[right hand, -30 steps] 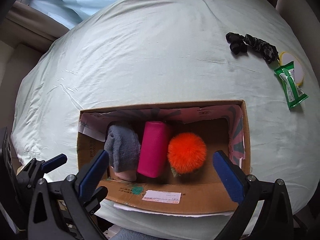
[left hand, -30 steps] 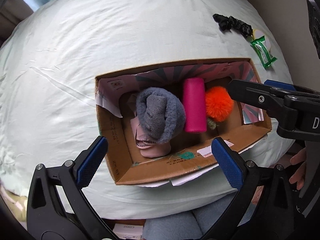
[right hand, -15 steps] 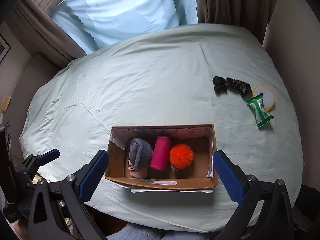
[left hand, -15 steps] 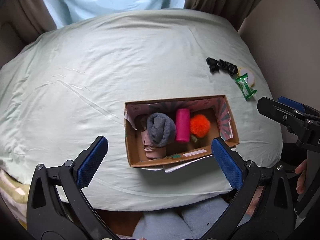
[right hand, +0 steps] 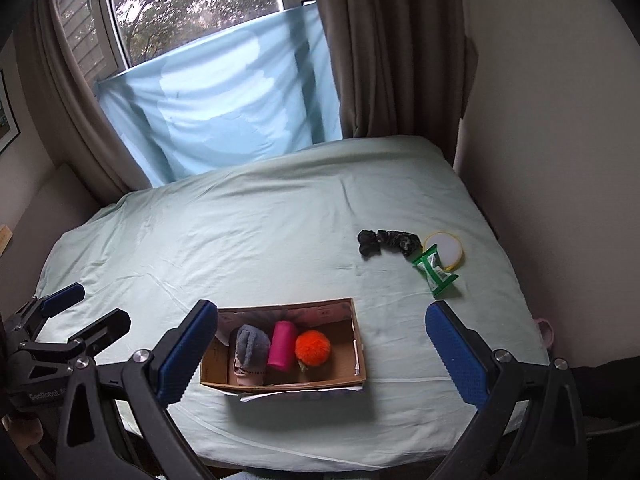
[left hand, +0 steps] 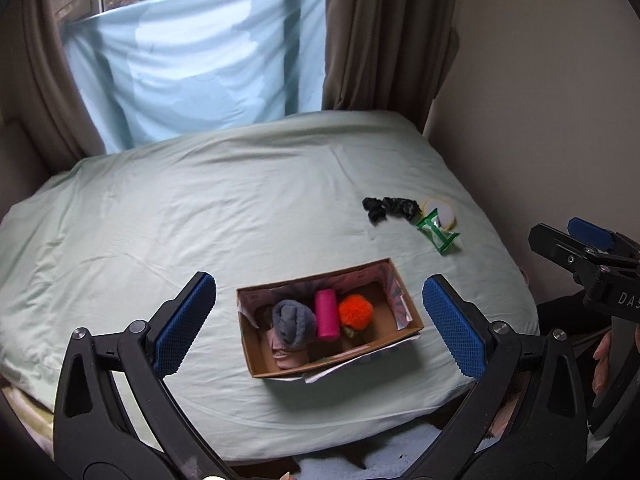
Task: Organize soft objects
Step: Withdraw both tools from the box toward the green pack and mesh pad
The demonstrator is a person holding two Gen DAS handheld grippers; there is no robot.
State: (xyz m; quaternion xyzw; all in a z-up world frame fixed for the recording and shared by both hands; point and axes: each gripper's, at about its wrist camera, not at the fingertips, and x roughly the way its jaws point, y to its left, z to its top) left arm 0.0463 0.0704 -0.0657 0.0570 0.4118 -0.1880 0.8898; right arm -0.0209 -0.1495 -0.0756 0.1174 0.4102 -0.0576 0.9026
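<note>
Both grippers pulled back from box (left hand: 328,316) | left gripper (left hand: 319,324) fingers wide apart, empty | right gripper (right hand: 321,350) wide apart, empty

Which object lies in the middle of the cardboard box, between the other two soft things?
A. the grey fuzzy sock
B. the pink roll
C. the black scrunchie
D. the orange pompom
B: the pink roll lies between the grey fuzzy sock and the orange pompom inside the cardboard box.

The left gripper (left hand: 320,320) is hovering wide open above the cardboard box (left hand: 256,354) on the bed (left hand: 200,216); a grey sock (left hand: 292,322), pink roll (left hand: 327,314) and orange pompom (left hand: 356,311) are lying inside; the right gripper (left hand: 576,248) is showing at the right edge.
</note>
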